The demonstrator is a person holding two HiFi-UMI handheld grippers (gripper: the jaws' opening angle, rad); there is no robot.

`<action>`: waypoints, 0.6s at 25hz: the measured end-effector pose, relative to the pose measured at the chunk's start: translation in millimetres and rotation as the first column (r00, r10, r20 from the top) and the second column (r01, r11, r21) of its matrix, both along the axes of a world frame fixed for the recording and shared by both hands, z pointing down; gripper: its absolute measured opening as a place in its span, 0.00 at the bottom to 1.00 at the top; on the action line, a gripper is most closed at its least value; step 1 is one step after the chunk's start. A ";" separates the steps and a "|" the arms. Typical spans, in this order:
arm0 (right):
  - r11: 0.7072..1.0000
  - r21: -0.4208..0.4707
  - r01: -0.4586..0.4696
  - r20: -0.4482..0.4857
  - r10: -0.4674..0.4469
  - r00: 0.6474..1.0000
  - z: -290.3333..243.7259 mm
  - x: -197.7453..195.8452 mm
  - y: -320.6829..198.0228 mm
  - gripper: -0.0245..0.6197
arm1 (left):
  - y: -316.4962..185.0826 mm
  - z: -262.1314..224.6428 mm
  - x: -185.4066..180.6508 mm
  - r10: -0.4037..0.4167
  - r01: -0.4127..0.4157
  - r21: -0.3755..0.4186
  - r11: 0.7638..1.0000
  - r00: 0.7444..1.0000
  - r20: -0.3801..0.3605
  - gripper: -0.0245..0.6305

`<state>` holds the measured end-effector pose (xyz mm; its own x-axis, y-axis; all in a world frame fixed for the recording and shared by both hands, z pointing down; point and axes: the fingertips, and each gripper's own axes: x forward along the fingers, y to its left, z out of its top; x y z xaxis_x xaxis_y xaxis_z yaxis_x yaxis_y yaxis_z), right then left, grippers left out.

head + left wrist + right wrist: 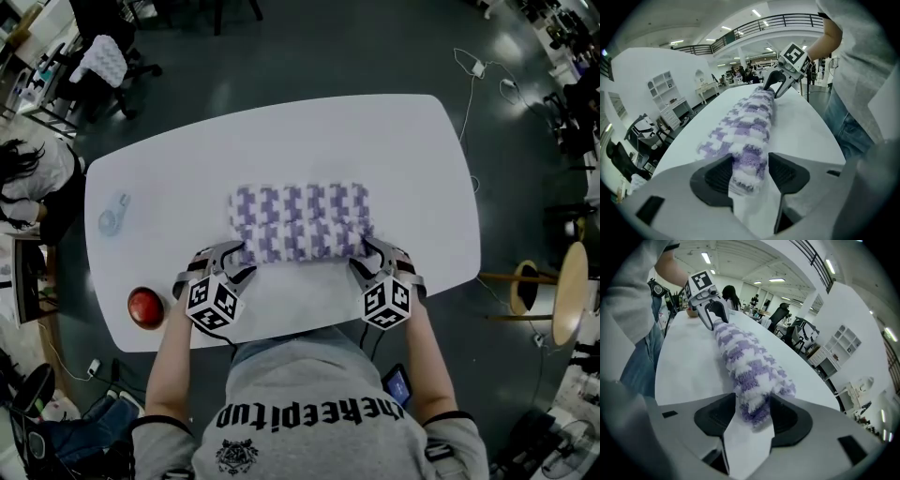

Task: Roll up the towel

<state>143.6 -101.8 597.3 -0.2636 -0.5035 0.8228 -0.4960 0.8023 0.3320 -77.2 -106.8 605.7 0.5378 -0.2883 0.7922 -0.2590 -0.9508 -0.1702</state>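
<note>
A white table (281,131) fills the middle of the head view. The towel (300,222) lies in the middle of it. It is fluffy, with purple and white squares. Its lower edge in the frame is rolled up into a fat roll. Some flat towel lies just above the roll.

The left gripper (228,255) is at the roll's left end, low in the frame. In the left gripper view its tongs are apart. The end of the roll sits between them. One pad is right against the fluff, and there is a small gap at the other pad. They do not squeeze it.

The right gripper (373,253) is at the roll's right end. In the right gripper view its tongs are apart too. The fluffy end of the roll fills the space between the pads, but it does not look pinched.

Each gripper view shows the roll running away to the other gripper at the far end.

A red round thing (145,307) sits at the lower left of the table, well apart from the towel. A small clear thing (112,214) lies above it, near the table's left edge.
</note>
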 end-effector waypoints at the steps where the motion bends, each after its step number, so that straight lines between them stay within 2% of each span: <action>1: 1.000 0.010 -0.002 -0.015 0.002 1.000 4.0 1.0 -3.0 0.36 | -2.4 3.1 -0.4 -0.001 0.001 0.009 1.000 1.000 0.008 0.38; 4: 0.999 0.031 -0.015 -0.039 0.016 0.999 10.0 3.1 -12.3 0.35 | -9.9 9.8 -0.7 -0.002 0.001 0.037 0.999 0.999 0.032 0.38; 5: 0.999 0.023 -0.022 -0.032 0.023 0.999 9.5 4.1 -13.6 0.32 | -10.6 10.2 0.2 -0.002 0.001 0.034 0.999 1.000 0.031 0.38; 8: 0.997 -0.030 -0.067 0.037 0.068 0.997 2.0 9.2 -17.8 0.24 | -12.7 5.7 2.9 -0.016 0.016 -0.016 1.000 1.000 -0.011 0.37; 11: 0.991 -0.072 -0.110 0.104 0.117 0.988 -6.3 11.8 -27.7 0.23 | -22.9 -2.6 1.1 -0.048 0.044 -0.062 0.997 0.997 -0.060 0.37; 15: 0.987 -0.085 -0.135 0.137 0.145 0.980 -13.6 12.9 -41.6 0.24 | -37.8 -10.1 -1.0 -0.072 0.062 -0.096 0.993 0.993 -0.095 0.37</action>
<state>156.5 -143.5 583.7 -0.3116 -0.4818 0.8190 -0.6429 0.7416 0.1917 -78.2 -144.6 595.6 0.5963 -0.2537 0.7616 -0.3337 -0.9412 -0.0523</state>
